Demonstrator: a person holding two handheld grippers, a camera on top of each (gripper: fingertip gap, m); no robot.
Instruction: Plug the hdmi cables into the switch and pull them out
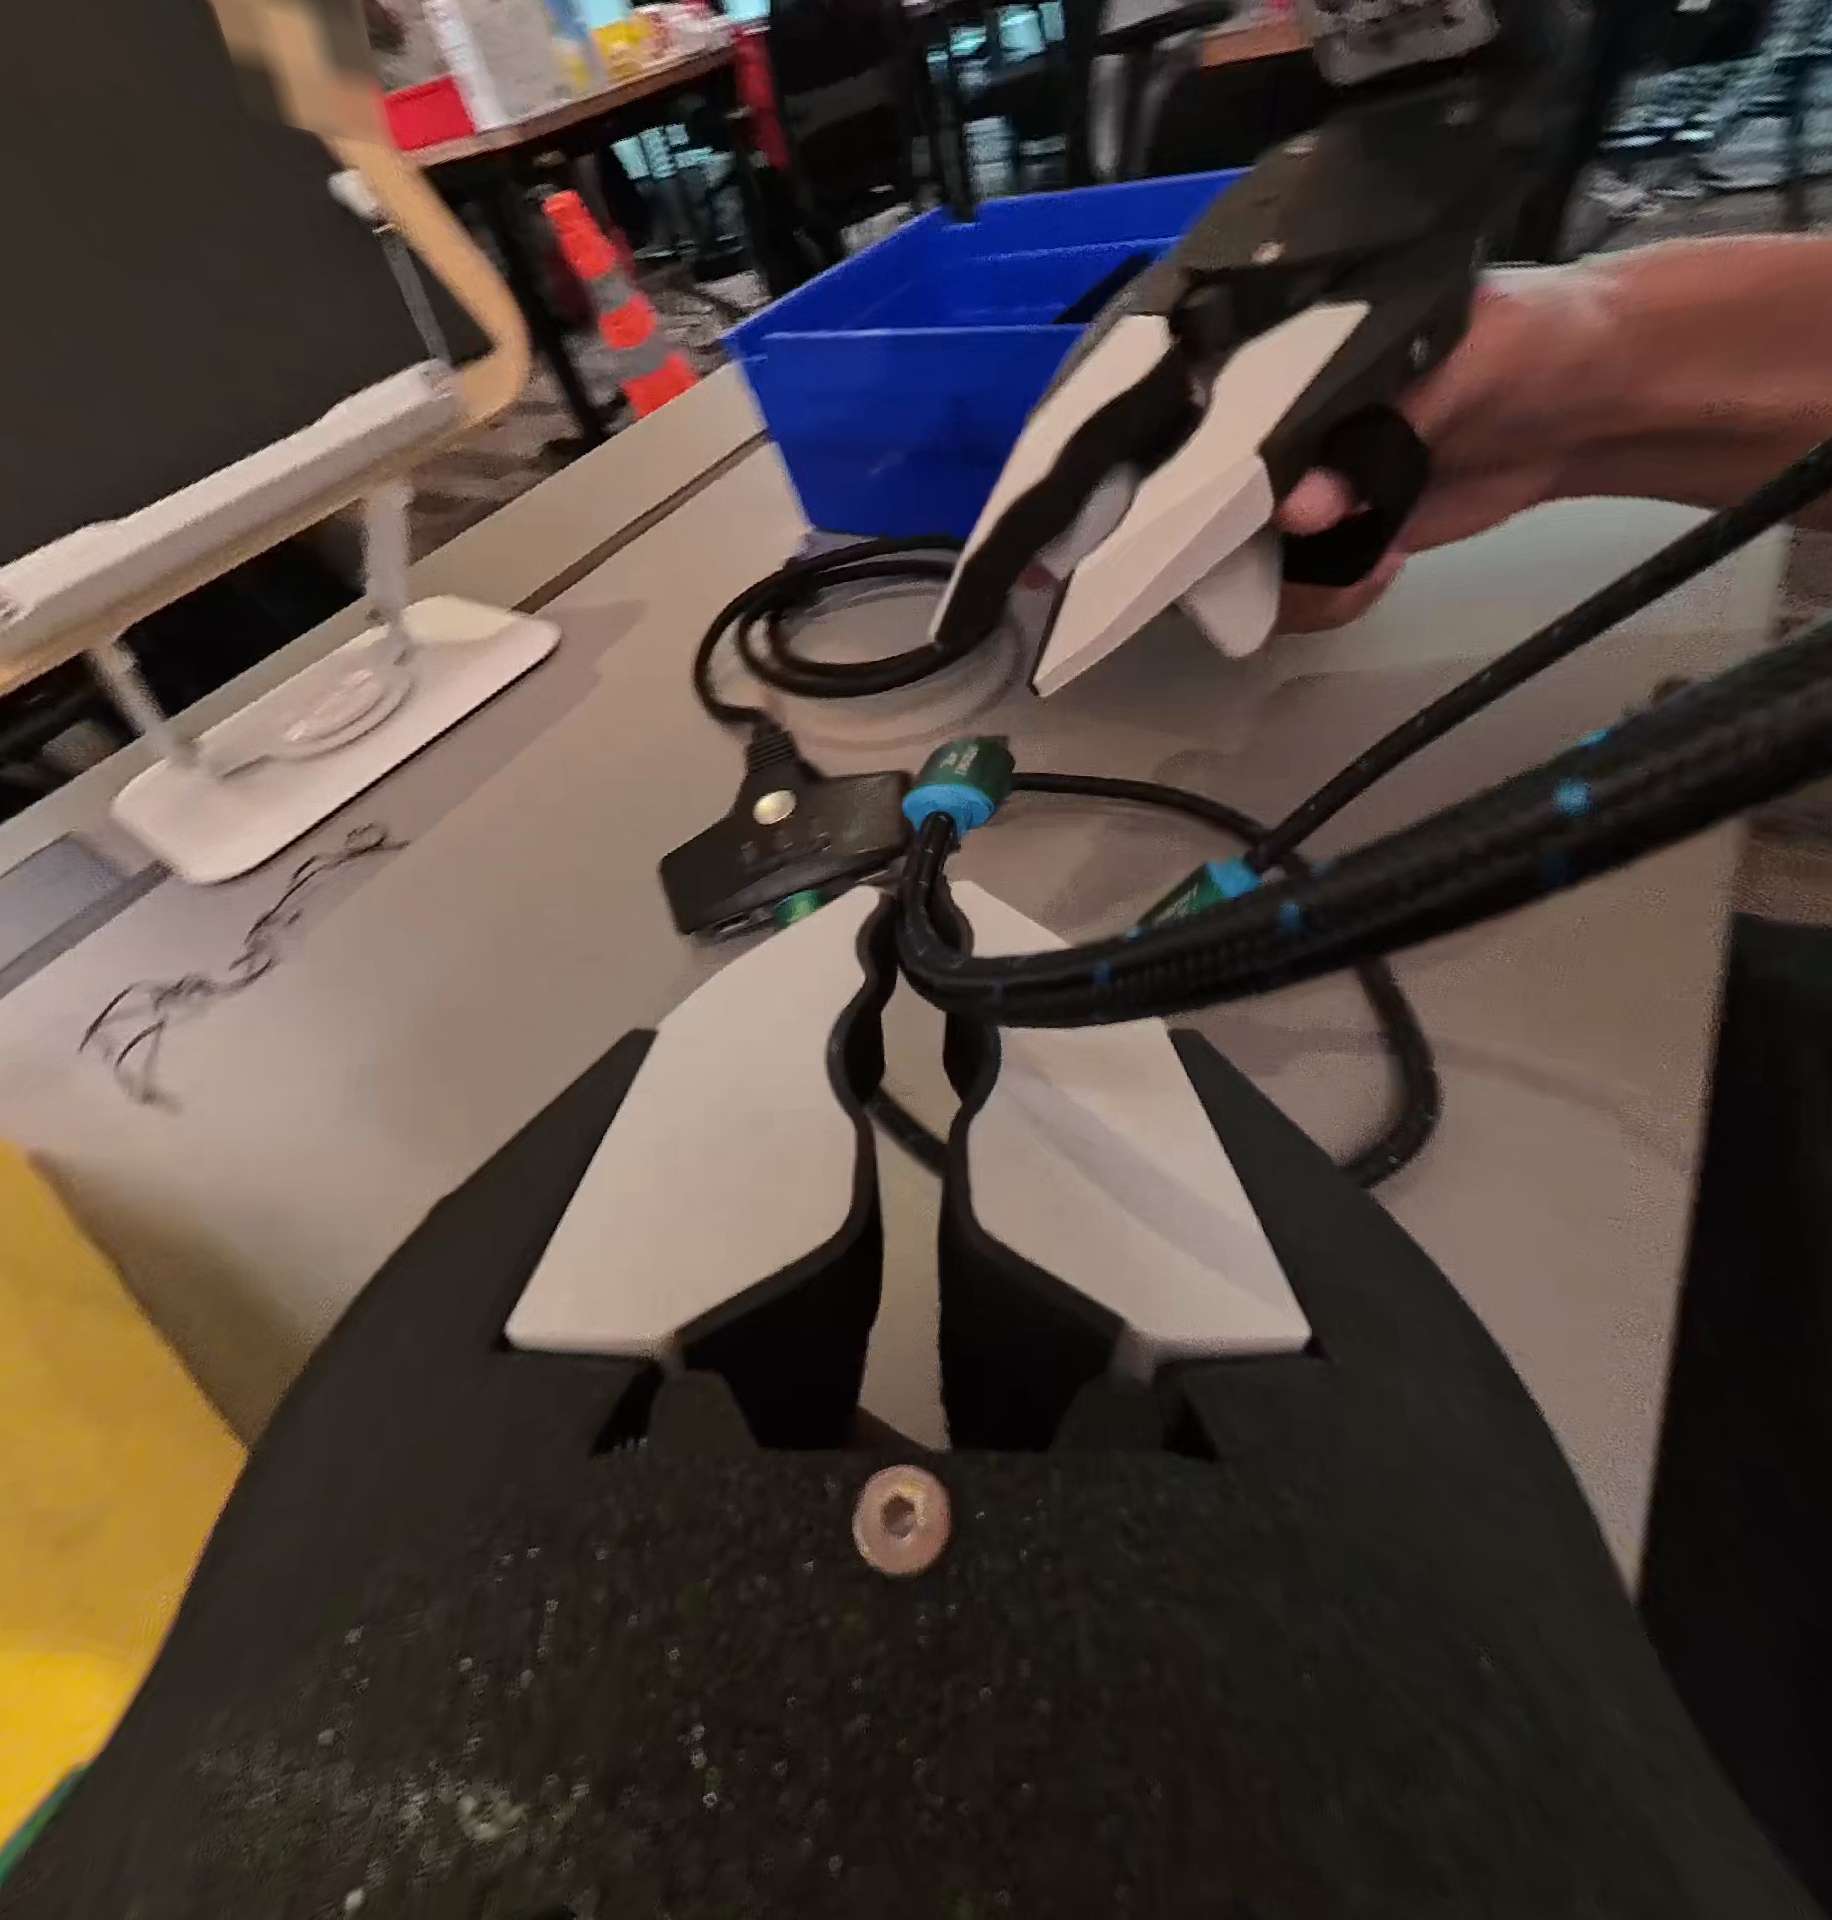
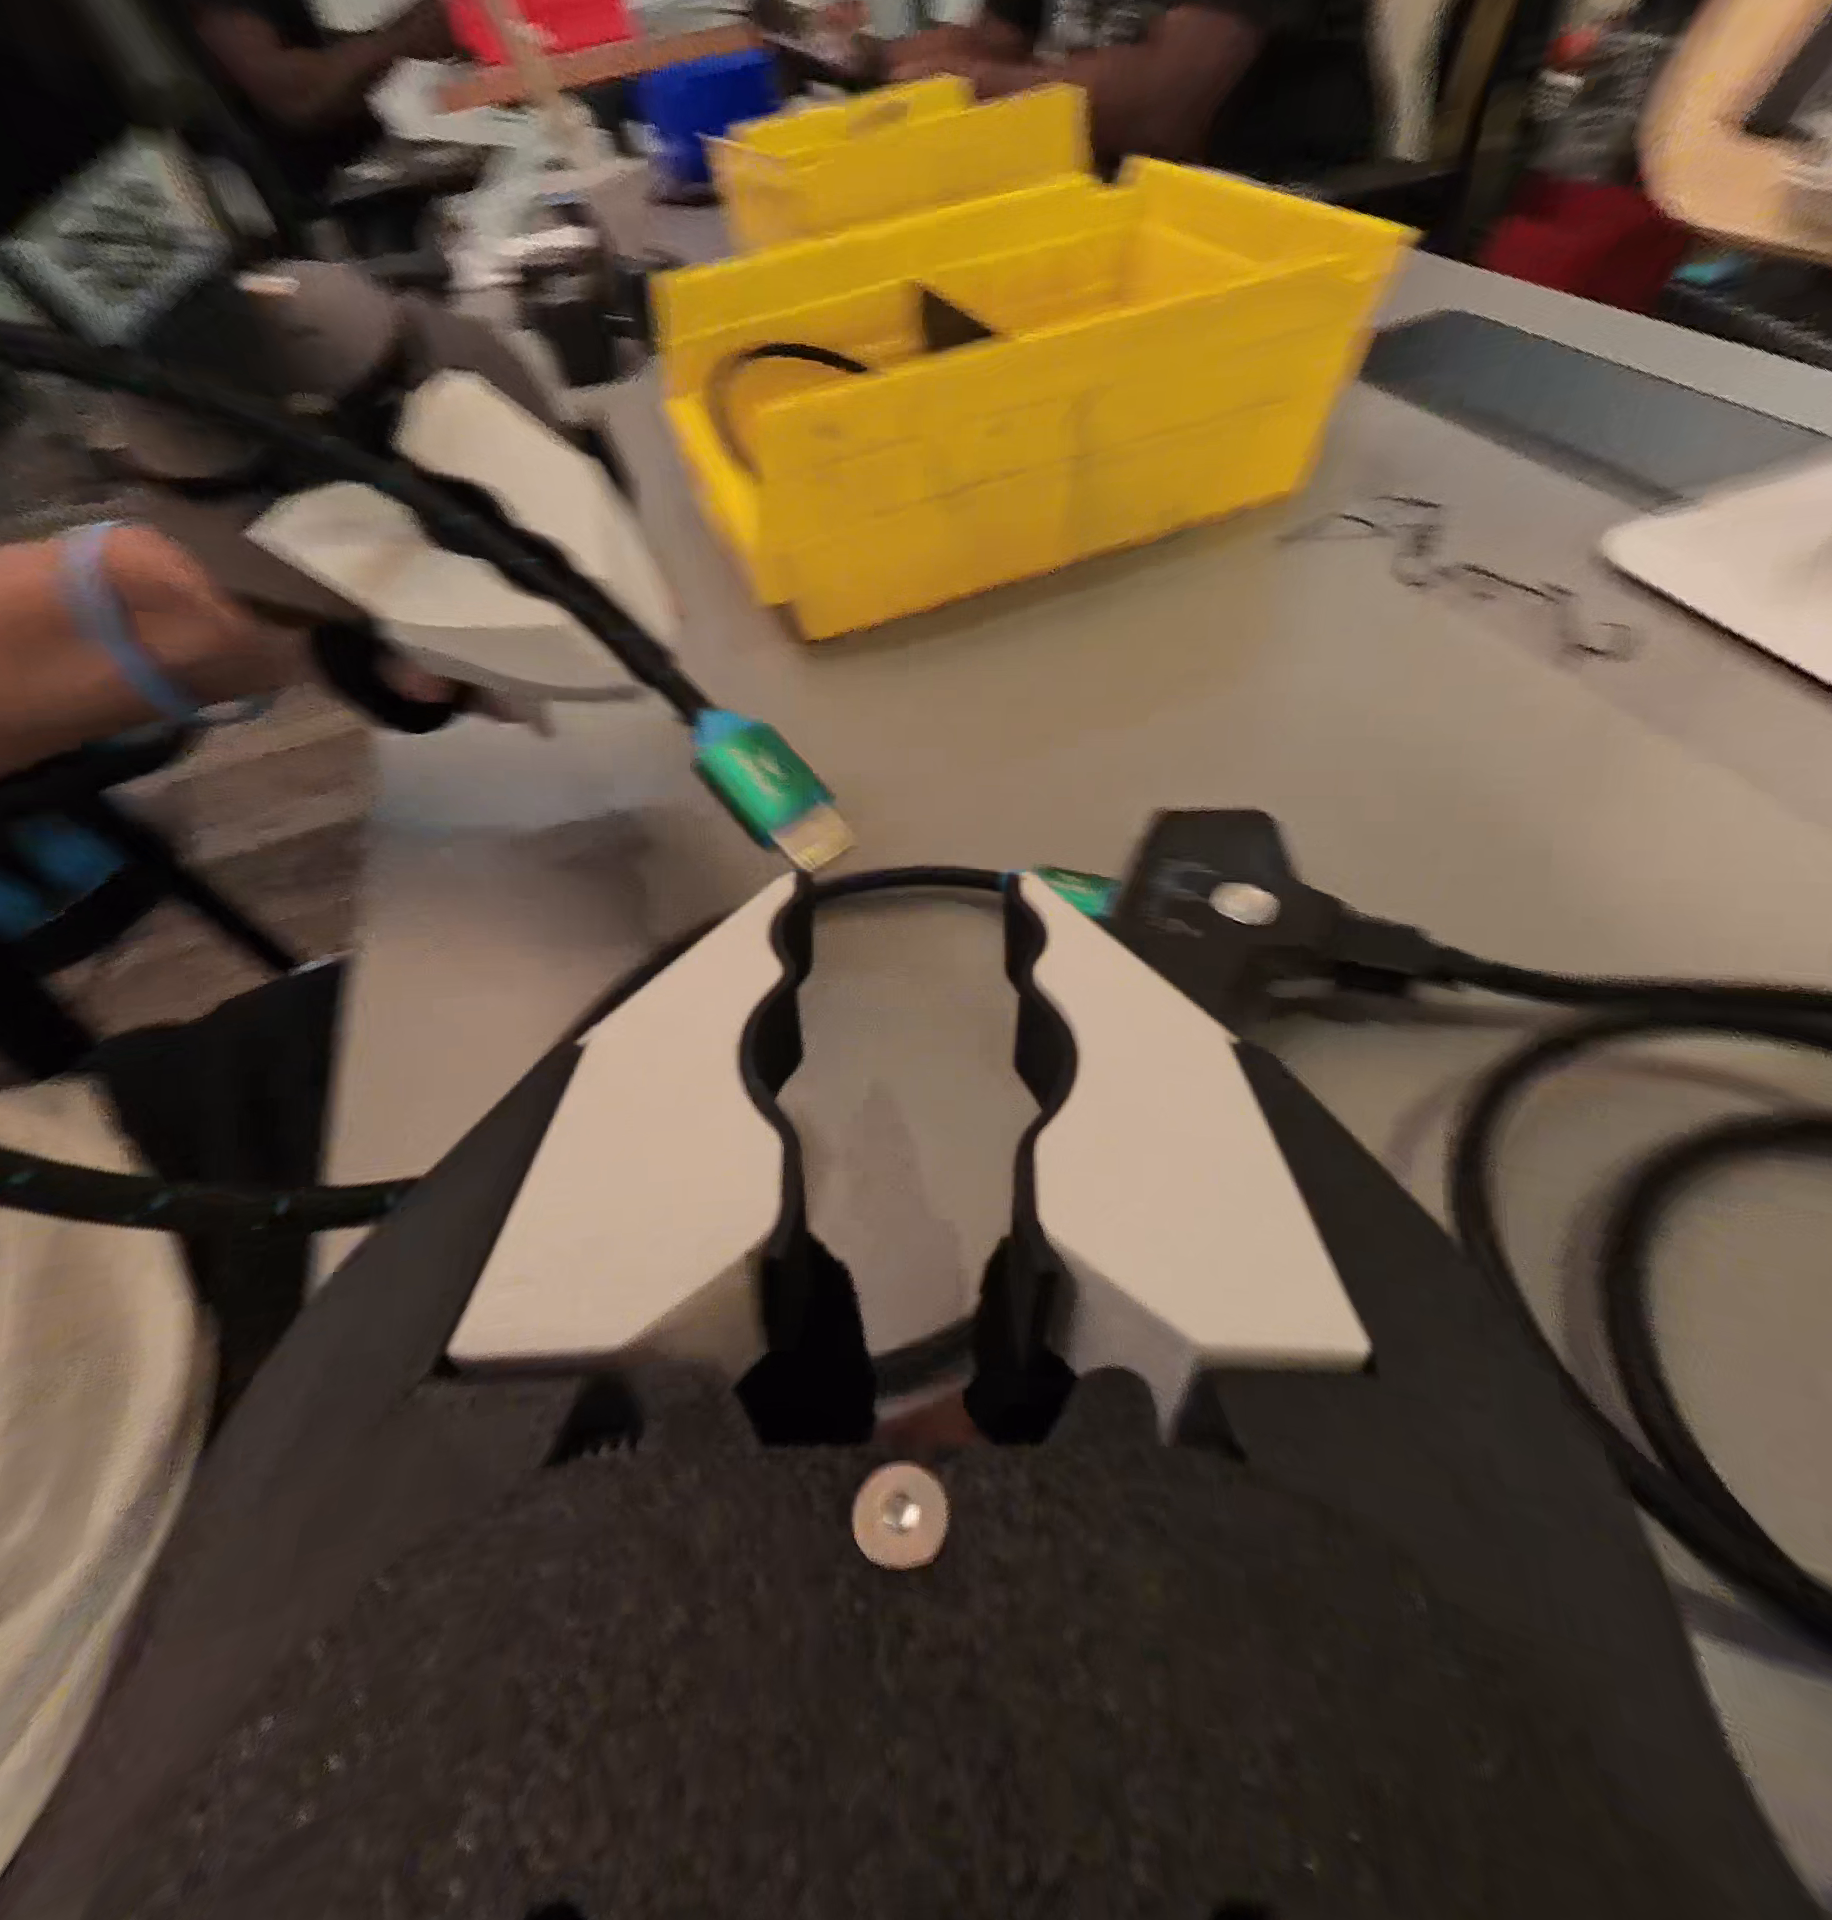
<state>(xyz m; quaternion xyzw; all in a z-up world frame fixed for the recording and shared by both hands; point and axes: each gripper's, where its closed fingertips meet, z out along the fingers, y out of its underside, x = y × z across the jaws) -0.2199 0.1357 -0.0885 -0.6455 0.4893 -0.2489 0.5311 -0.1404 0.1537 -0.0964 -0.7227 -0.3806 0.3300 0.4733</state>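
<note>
Left wrist view alone shows my left gripper [image 1: 917, 925] pinching braided hdmi cable [image 1: 1099, 982] behind its plug; switch [image 2: 1218, 899] mid-tabletop [image 2: 1151, 707]. My right gripper [image 2: 907, 894] parted, empty.

My left gripper [image 1: 917, 920] has two white fingers [image 1: 725, 1132] with wavy black rubber on the inside. They sit in a big black holder that feels rough like sandpaper. A round silver screw [image 1: 899, 1519] sits in the middle of it. My right gripper [image 2: 907, 894] looks just the same, with white fingers [image 2: 1192, 1143], a black body and its own silver screw [image 2: 899, 1519]. I wear a thin blue band [image 2: 112, 623] on my left wrist.
</note>
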